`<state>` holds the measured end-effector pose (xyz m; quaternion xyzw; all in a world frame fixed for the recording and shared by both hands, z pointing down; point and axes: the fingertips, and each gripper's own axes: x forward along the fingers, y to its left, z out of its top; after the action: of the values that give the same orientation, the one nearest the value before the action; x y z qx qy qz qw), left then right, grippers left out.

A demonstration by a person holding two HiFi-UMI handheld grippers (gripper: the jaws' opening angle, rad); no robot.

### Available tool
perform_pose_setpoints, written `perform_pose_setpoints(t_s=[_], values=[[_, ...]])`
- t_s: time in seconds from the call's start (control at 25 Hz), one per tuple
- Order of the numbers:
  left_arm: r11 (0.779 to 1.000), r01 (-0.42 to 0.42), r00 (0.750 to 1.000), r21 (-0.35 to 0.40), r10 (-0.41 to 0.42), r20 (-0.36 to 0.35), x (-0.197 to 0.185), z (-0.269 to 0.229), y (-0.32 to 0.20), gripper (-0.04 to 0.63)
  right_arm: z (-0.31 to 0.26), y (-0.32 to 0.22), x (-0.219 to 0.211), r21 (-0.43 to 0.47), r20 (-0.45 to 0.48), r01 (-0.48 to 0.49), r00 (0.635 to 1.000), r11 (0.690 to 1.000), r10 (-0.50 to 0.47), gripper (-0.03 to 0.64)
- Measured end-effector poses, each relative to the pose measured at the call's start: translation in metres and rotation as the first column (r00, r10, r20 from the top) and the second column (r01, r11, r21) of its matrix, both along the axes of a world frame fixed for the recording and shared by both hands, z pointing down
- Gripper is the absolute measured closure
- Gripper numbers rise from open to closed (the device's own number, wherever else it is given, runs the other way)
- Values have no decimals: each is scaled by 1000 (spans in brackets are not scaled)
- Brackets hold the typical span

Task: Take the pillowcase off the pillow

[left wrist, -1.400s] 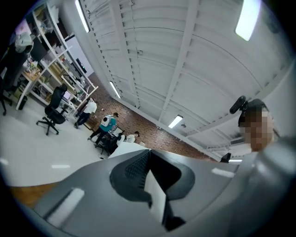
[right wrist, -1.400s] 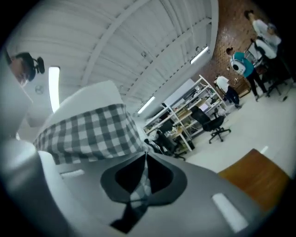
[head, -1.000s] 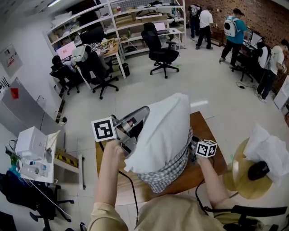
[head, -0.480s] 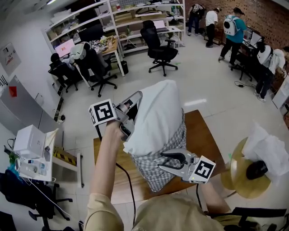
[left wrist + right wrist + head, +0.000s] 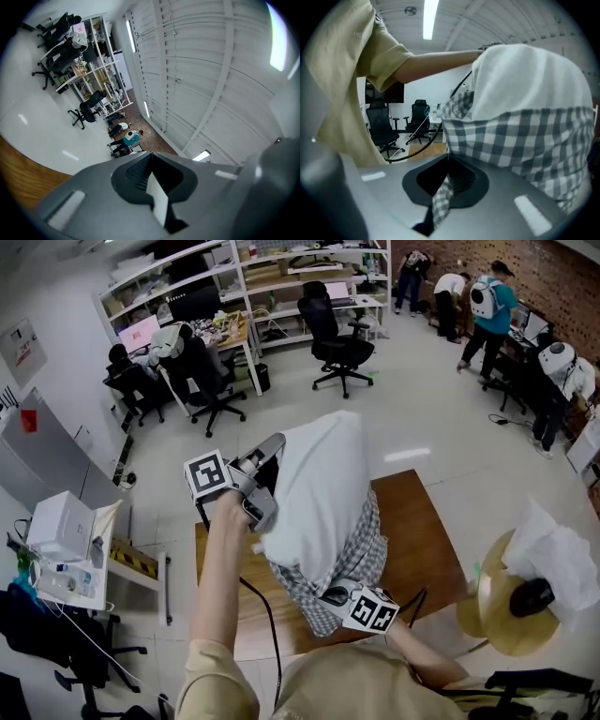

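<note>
A white pillow (image 5: 319, 479) stands upright over the wooden table (image 5: 422, 521). A grey-and-white checked pillowcase (image 5: 361, 554) still covers its lower part. My left gripper (image 5: 270, 446) is at the pillow's upper left edge, shut on a sliver of white pillow fabric (image 5: 158, 201). My right gripper (image 5: 336, 596) is at the pillowcase's near bottom edge. Its jaws have just closed, and a strip of checked cloth (image 5: 440, 201) is pinched between them. In the right gripper view the pillowcase (image 5: 525, 136) hangs close above, with the bare pillow (image 5: 525, 79) over it.
A black cable (image 5: 267, 615) runs over the table's near left part. A round stool with white cloth (image 5: 553, 568) stands to the right. A white box (image 5: 61, 531) sits at the left. Office chairs (image 5: 337, 343), shelves and several people are farther back.
My right gripper swung from the pillow's right side to the pillowcase's near bottom edge, rolled over and closed on the cloth. The left gripper and pillow sank a little.
</note>
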<state>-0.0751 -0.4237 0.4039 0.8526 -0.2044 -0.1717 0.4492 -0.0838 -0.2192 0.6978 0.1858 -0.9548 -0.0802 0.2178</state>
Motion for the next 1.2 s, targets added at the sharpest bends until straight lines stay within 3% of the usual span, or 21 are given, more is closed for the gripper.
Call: perform_pose_setpoints(t_s=[0.08, 0.12, 0.2, 0.28, 0.32, 0.36, 0.44, 0.48, 0.52, 0.6, 0.72, 0.8, 0.88, 1.0, 1.12, 1.2], values=[[1000, 0, 1000, 3, 0, 14, -2, 14, 4, 591, -1, 0, 9, -90, 161, 31, 987, 996, -16, 612], [1000, 0, 1000, 10, 0, 16, -4, 20, 5, 591, -19, 2, 18, -119, 276, 65, 961, 991, -30, 611], [999, -2, 999, 44, 1, 45, -11, 23, 4, 591, -75, 5, 47, -114, 490, 120, 870, 986, -49, 590], [990, -40, 995, 134, 27, 95, -17, 11, 8, 591, -136, -9, 92, -84, 648, 77, 762, 993, -4, 562], [970, -91, 992, 225, 68, 108, -14, -4, 14, 591, -159, -26, 118, -98, 710, 9, 701, 995, 64, 563], [933, -151, 986, 328, 119, 115, -9, -23, 22, 591, -174, -47, 147, -144, 763, -78, 626, 986, 161, 563], [860, -234, 972, 453, 200, 121, 4, -48, 39, 591, -172, -91, 202, -289, 810, -239, 456, 927, 370, 544], [848, -251, 968, 467, 220, 122, 10, -50, 46, 591, -160, -110, 224, -352, 800, -294, 399, 889, 448, 486], [844, -262, 965, 468, 231, 125, 15, -50, 52, 591, -146, -126, 239, -393, 780, -332, 373, 857, 502, 438], [839, -279, 960, 467, 244, 136, 22, -50, 61, 591, -120, -154, 248, -441, 737, -352, 384, 826, 557, 409], [828, -297, 955, 475, 258, 148, 26, -60, 70, 591, -96, -180, 226, -522, 675, -277, 444, 807, 590, 427], [819, -310, 951, 482, 267, 157, 30, -68, 78, 591, -85, -184, 215, -540, 639, -274, 481, 795, 600, 596], [815, -327, 945, 478, 275, 178, 33, -71, 87, 591, -59, -190, 218, -542, 563, -357, 518, 761, 644, 607], [871, -322, 945, 370, 272, 182, 40, -46, 93, 592, 21, -203, 233, -550, 392, -493, 560, 674, 730, 614], [883, -326, 943, 338, 276, 187, 52, -28, 97, 591, 100, -197, 237, -599, 295, -530, 551, 601, 780, 612], [856, -331, 940, 397, 264, 217, 59, -35, 96, 591, 96, -191, 232, -618, 343, -492, 532, 613, 774, 612]])
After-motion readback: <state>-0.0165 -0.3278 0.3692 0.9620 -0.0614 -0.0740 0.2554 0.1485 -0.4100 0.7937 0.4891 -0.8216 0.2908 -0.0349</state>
